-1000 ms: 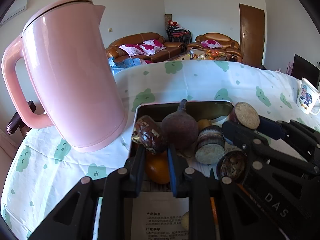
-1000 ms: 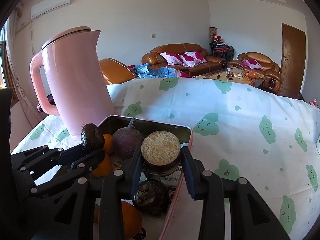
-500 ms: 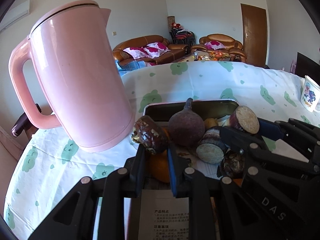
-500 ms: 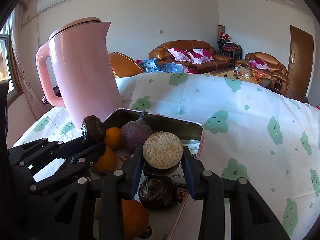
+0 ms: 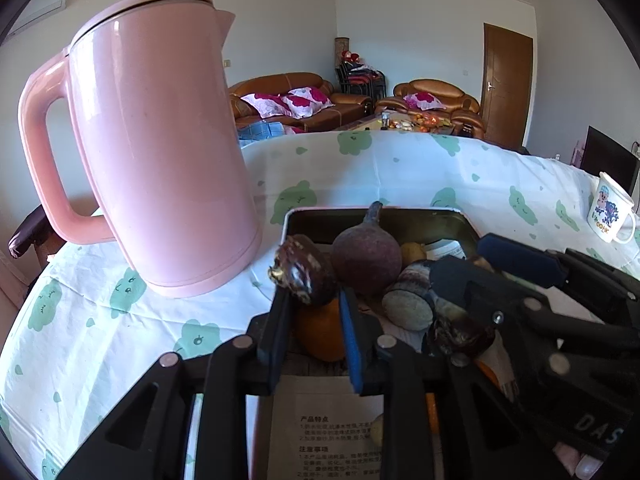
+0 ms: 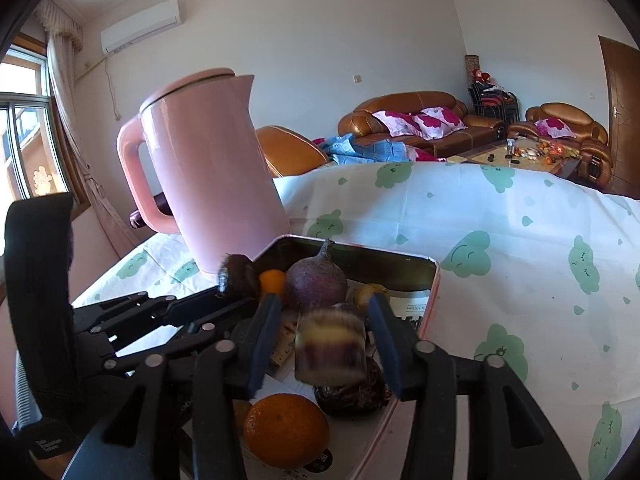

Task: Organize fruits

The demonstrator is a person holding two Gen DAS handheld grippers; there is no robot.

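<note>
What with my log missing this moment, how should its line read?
left tongs: just opening, on dark fruit | right tongs: just opened, cut piece loose

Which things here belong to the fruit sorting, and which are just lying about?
Job:
- metal tin
- dark fruit in left tool
- cut piece, blurred, between right tool fingers
- beet-like root
- oranges

Lying about:
- pink kettle
- mug

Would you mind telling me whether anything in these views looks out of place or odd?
Yes: the cut-ended root piece is motion-blurred between the jaws of the right gripper, which have just been opening and stand clear of it; it seems to be dropping into the tin.
</note>
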